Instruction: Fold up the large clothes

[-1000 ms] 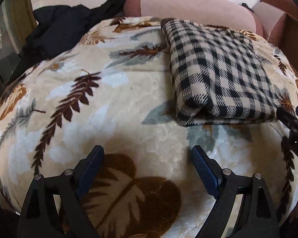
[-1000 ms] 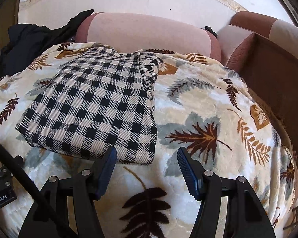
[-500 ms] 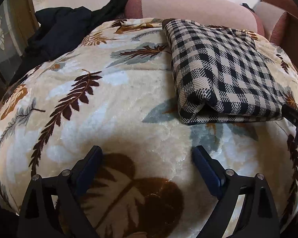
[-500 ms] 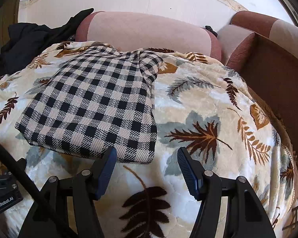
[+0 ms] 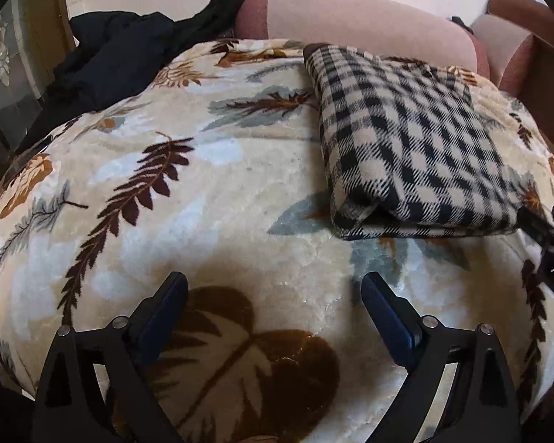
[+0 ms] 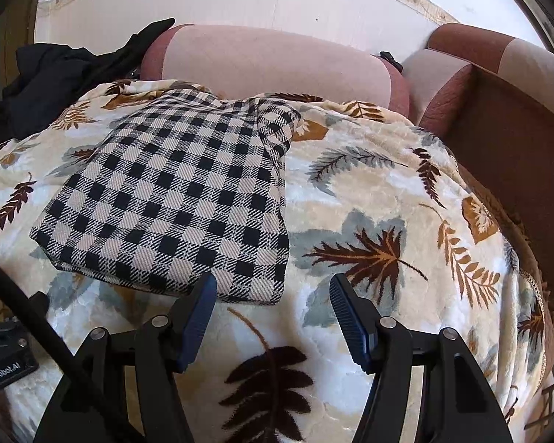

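Over on the far left, a black garment (image 5: 114, 55) is heaped at the blanket's edge, partly up against the pink bolster (image 5: 354, 18). Left gripper (image 5: 273, 306) hovers above bare blanket (image 5: 210, 199), jaws spread wide w/ nothing in them. Folded checked shirt (image 5: 406, 140) lies flat on the blanket, right of center in the left view, thick fold edge facing the cam. Right gripper (image 6: 273, 302) sits just off the shirt's (image 6: 173, 199) near right corner, jaws wide open too, empty; its left finger (image 6: 199, 313) overlaps the hem in view, can't tell if touching. Brown sofa arm (image 6: 517, 118) at far right.
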`<state>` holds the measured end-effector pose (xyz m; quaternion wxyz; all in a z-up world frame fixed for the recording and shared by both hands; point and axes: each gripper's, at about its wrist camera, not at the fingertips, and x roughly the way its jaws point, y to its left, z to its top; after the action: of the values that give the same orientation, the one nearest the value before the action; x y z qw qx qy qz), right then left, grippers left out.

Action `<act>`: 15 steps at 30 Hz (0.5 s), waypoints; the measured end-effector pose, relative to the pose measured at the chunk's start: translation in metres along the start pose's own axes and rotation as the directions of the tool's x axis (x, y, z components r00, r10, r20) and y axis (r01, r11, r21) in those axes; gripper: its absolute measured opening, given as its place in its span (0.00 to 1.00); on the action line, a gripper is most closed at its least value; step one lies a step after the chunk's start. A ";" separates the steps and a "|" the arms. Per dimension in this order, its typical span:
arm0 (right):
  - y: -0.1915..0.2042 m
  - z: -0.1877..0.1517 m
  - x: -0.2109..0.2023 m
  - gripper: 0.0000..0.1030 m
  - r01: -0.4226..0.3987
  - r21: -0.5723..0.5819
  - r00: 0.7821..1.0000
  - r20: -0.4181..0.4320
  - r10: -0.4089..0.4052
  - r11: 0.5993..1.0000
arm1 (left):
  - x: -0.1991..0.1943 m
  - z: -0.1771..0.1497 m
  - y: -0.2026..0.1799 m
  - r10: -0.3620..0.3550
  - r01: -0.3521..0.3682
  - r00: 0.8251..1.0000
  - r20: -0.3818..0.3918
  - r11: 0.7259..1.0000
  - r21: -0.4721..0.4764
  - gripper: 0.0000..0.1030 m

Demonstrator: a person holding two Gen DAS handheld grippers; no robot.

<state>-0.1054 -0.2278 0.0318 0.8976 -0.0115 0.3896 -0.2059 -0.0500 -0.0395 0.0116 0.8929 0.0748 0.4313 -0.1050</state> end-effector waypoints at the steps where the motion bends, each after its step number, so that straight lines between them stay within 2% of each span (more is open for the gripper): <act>1: 0.000 0.000 -0.001 0.66 -0.001 0.000 1.000 0.001 0.001 1.000 | -0.003 0.001 0.000 0.000 0.000 1.000 0.009 1.000 -0.002 0.92; 6: 0.003 -0.001 -0.003 0.66 -0.003 -0.006 1.000 0.004 0.003 1.000 | -0.014 0.004 0.000 -0.002 0.002 0.999 0.033 1.000 -0.004 0.92; 15: 0.009 -0.004 -0.004 0.66 -0.008 -0.027 1.000 0.001 0.009 1.000 | -0.014 0.005 0.002 -0.035 0.035 0.999 0.012 0.999 -0.021 0.92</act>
<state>-0.1070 -0.2172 0.0299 0.8984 -0.0220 0.3920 -0.1968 -0.0543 -0.0370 0.0263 0.8942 0.0573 0.4284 -0.1164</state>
